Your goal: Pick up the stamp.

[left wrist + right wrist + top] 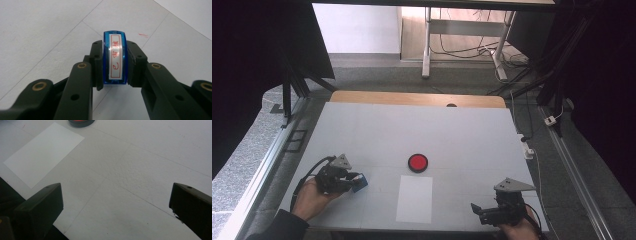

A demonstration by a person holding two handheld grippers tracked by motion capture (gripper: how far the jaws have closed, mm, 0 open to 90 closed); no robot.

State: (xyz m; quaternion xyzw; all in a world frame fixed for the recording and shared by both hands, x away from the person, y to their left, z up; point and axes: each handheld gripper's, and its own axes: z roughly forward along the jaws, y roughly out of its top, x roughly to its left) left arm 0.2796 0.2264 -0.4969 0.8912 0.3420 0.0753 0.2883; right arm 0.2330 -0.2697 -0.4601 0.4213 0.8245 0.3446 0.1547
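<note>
A small blue stamp [360, 182] with a white label in red characters [115, 58] is clamped between the two black pads of my left gripper [357, 181] [115, 52], low over the table's front left. Its blue body sticks out a little past the fingertips. A round red ink pad [418, 163] [81, 122] in a black case lies mid-table. A white sheet of paper [414, 198] [43, 153] lies just in front of it. My right gripper [478, 212] [116, 192] stands open at the front right edge, pointing left toward the sheet, with nothing between its jaws.
The white table top [462, 130] has thin seam lines and a wooden strip [417, 98] along its far edge. Metal rails run down both sides. Cables and table legs [427, 45] stand on the floor beyond.
</note>
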